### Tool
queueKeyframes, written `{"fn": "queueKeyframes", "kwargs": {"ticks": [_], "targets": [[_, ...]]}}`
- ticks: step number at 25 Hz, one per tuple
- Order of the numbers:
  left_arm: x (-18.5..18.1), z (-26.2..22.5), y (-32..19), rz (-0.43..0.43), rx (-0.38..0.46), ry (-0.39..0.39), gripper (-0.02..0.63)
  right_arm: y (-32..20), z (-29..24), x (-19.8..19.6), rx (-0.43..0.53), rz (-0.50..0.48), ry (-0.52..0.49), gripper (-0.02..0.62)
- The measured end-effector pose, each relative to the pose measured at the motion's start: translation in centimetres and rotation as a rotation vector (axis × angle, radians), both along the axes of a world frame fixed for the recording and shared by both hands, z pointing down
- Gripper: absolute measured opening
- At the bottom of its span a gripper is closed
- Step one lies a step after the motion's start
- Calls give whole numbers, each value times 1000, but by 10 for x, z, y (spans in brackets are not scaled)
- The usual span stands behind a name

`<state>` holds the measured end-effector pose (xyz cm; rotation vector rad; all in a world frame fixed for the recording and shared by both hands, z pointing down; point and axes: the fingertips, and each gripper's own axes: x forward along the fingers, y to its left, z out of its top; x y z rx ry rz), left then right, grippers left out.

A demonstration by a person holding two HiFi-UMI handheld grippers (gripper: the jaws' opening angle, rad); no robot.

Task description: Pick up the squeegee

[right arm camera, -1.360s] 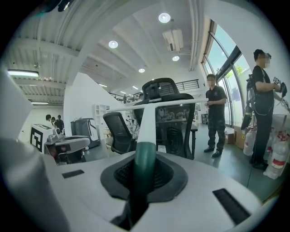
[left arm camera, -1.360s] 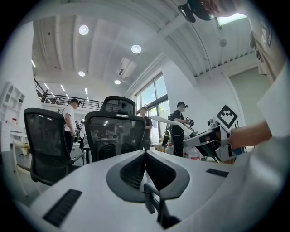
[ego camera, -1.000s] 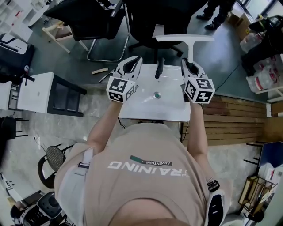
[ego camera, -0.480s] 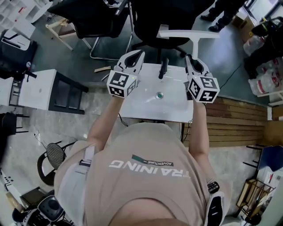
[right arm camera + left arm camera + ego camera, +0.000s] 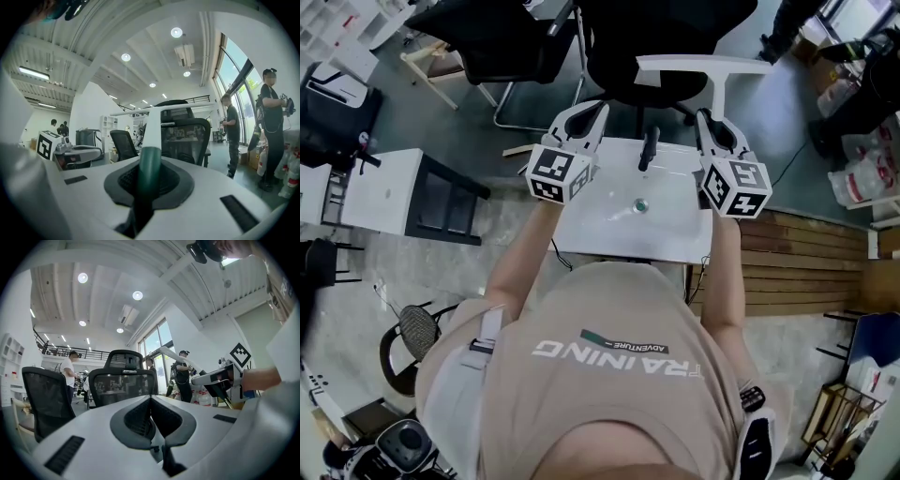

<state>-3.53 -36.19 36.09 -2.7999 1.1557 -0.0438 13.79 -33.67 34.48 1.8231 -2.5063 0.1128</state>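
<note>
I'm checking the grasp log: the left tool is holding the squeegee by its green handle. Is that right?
No: the right tool holds the squeegee by its green handle, as the right gripper view shows. The left tool is shut on nothing.

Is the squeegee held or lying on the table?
Held: right gripper jaws clamp the white, green-handled squeegee, off the white table.

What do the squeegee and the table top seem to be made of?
Squeegee: the lower grip is dark green and matte, likely rubber or soft plastic. The shaft and crossbar above it are smooth white, probably hard plastic.
Table top: plain white with a faint sheen, likely laminate or painted board. The frames cannot settle which.
</note>
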Motion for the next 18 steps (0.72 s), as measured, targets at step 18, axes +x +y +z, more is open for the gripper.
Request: {"fn": "queueKeyframes", "kwargs": {"ticks": [18], "targets": [[10, -61, -15, -2, 52, 5, 14, -3, -47, 0, 90, -12, 5, 46]]}}
